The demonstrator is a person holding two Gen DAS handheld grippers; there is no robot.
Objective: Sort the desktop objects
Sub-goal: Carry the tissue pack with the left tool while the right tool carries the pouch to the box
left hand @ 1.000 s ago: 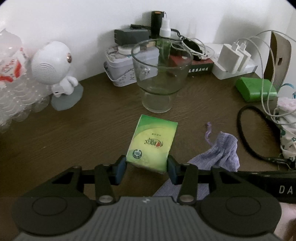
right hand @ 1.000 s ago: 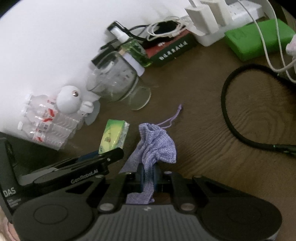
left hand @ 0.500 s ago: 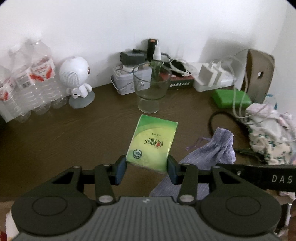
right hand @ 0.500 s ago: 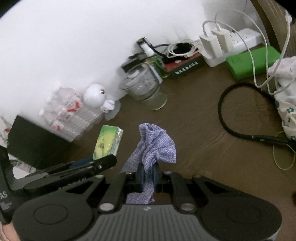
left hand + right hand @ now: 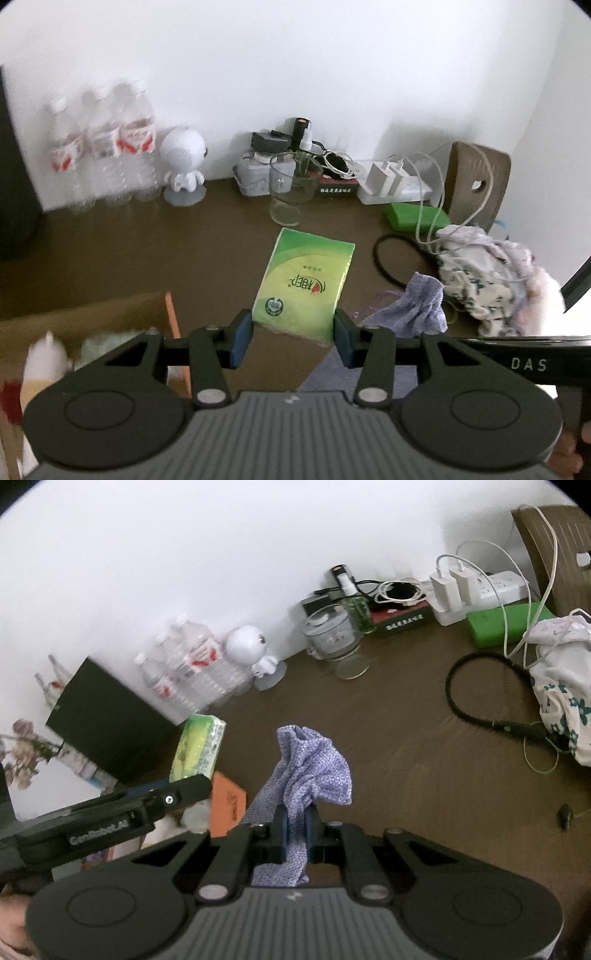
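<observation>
My left gripper point(image 5: 293, 338) is shut on a green tissue pack point(image 5: 304, 286), held by its near end well above the brown desk point(image 5: 147, 254). In the right wrist view the same pack point(image 5: 199, 747) shows at the left, edge-on, above the left gripper's black body. My right gripper point(image 5: 294, 829) is shut on a crumpled purple cloth pouch point(image 5: 310, 771), which stands up from the pads and hangs below them. That pouch point(image 5: 413, 308) also appears at the right of the left wrist view. Both grippers are lifted off the desk.
A cardboard box point(image 5: 110, 314) with an orange flap and several items sits below at the left. Along the wall stand water bottles point(image 5: 103, 147), a white robot figure point(image 5: 184, 162), a glass point(image 5: 288, 192), a tin, a power strip point(image 5: 395, 184) and a green case point(image 5: 417, 216). A black cable loop point(image 5: 476, 694) and floral cloth point(image 5: 561, 709) lie right.
Both grippers have risen and drawn back from the wall, keeping the tissue pack and the pouch. The desk objects look smaller, and the cardboard box has come into view at the lower left.
</observation>
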